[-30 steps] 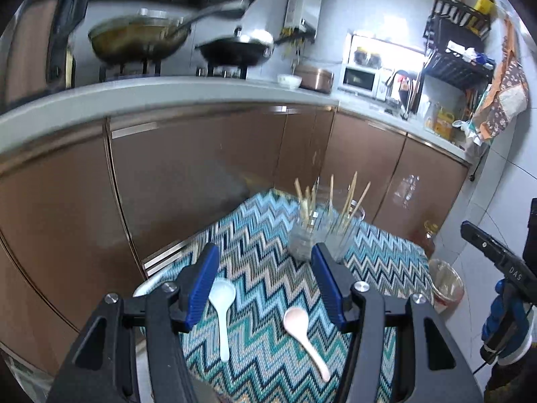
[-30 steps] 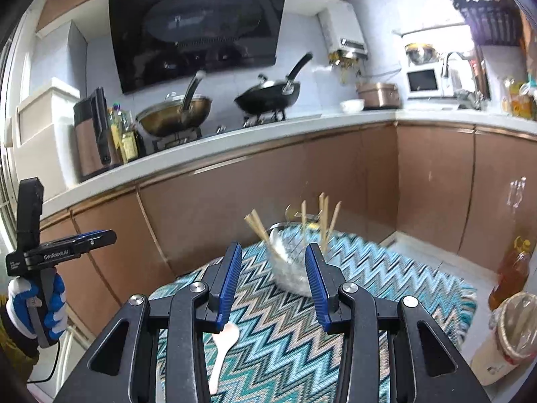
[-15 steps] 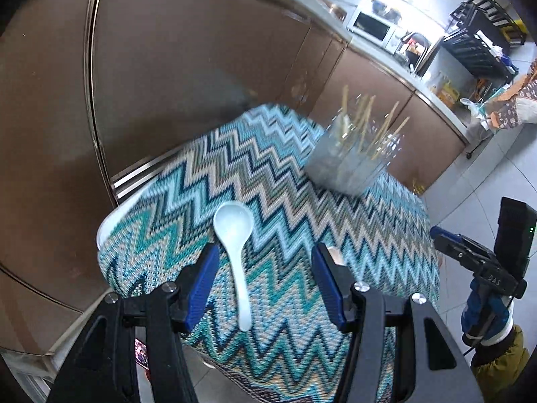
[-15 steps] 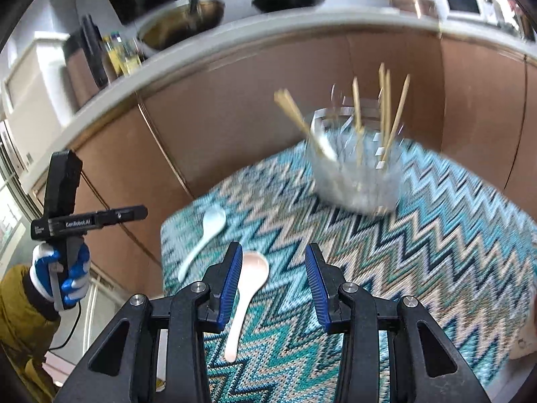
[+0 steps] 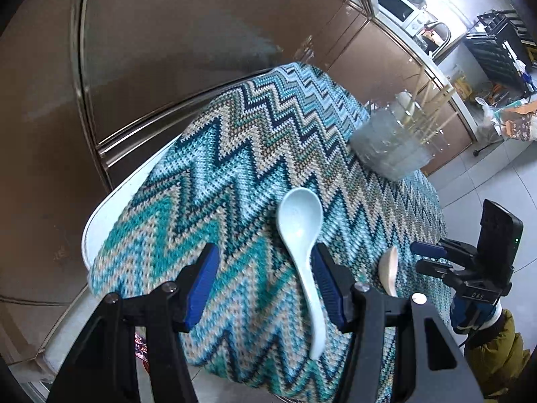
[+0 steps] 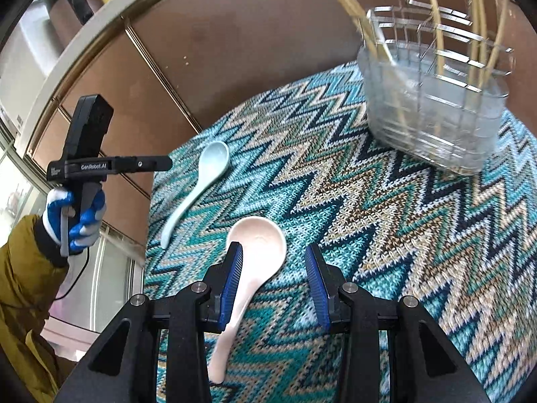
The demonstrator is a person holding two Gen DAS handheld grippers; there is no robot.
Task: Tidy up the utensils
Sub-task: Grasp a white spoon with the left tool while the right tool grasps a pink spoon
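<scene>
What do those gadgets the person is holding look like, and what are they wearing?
Each gripper is black with two ribbed blue pads. Seen from outside, the left one has a pistol handle marked GenRobot.AI. Blue-and-white gloves, mustard sleeves, a thin black cable.

The worktop [image 5: 100,215] is white at its bare edge and almost fully covered by a zigzag cloth [image 6: 386,221] in teal, beige and dark blue. On the cloth lie two spoons, apart from each other — a pale blue spoon [image 6: 198,184] and a pinkish spoon [image 6: 255,255]. A clear holder [image 6: 433,117] with wooden chopsticks [image 6: 436,37] stands near the far edge.
</scene>
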